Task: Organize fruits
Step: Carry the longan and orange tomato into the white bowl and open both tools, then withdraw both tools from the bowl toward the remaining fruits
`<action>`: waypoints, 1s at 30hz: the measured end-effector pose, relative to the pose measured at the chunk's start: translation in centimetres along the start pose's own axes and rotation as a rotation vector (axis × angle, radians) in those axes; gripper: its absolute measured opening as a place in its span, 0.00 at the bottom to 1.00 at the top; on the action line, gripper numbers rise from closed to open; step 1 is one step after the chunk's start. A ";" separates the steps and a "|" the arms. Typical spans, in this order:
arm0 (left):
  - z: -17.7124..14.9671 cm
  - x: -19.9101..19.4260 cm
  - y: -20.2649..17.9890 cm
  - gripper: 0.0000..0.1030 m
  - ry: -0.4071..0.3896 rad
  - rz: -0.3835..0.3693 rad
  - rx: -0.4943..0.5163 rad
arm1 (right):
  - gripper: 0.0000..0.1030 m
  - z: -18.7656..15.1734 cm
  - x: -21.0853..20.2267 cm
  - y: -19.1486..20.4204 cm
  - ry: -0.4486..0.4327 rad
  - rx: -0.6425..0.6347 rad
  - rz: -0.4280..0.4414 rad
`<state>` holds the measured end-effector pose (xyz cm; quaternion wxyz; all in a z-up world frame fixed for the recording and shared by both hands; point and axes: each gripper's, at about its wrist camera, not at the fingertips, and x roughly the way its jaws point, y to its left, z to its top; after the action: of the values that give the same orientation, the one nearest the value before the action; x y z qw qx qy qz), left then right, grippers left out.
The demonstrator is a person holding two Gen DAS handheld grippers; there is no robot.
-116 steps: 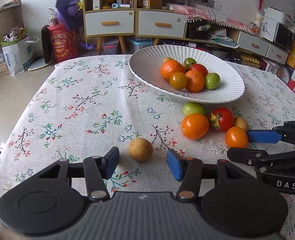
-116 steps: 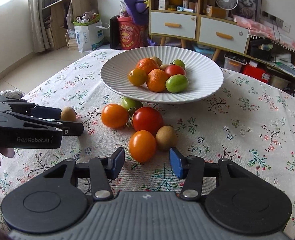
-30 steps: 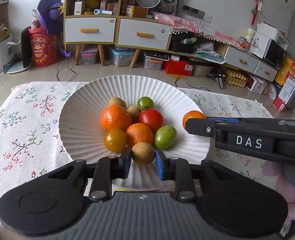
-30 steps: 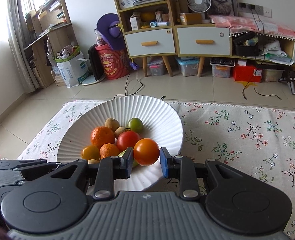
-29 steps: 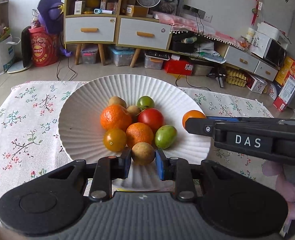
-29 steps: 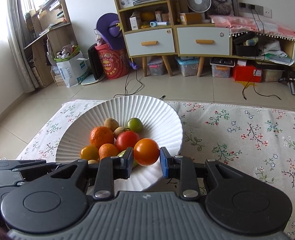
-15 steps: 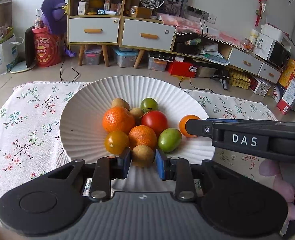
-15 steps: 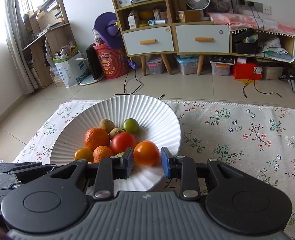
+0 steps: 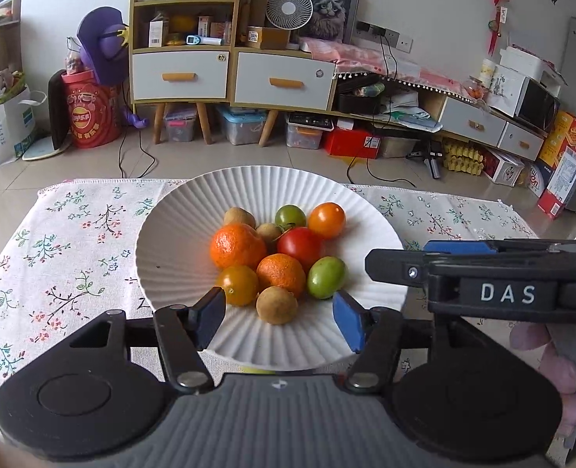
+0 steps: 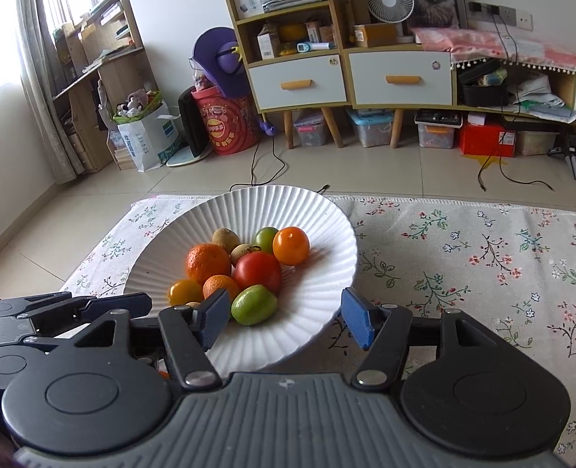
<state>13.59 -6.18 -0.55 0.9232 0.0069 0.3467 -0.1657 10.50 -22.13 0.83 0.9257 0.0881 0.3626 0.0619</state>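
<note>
Fruits heaped mid-plate (image 9: pixel 178 257) — the dished centre keeps them from rolling, I judge. Brown fruit (image 9: pixel 277 305) lies nearest the rim, orange tomato (image 10: pixel 291 245) at the far side. Left gripper (image 9: pixel 278 319) and right gripper (image 10: pixel 280 319) — both spread wide, holding nothing, above the near rim.

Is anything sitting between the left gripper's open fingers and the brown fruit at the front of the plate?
Nothing visible. The brown fruit lies on the white plate just ahead of the open left gripper, with only bare plate between them. The yellow tomato and green tomato flank it.
</note>
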 end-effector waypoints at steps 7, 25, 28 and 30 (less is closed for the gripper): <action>-0.4 -0.9 0.6 0.71 0.016 0.010 0.034 | 0.70 -0.3 -0.7 -0.3 0.002 0.003 -0.008; -2.7 -3.7 2.5 0.95 0.045 0.015 0.090 | 0.95 -3.4 -3.1 1.2 0.037 -0.118 -0.006; -3.1 -3.9 2.7 0.96 0.053 0.011 0.095 | 0.95 -3.8 -3.3 1.4 0.040 -0.128 -0.007; -3.5 -3.9 3.0 0.96 0.061 0.010 0.099 | 0.96 -4.4 -3.4 1.6 0.047 -0.136 -0.009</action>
<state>9.51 -1.74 -1.01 0.9115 0.0592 0.3662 -0.1776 4.93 -20.67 0.21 0.9210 0.0218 0.3797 0.0842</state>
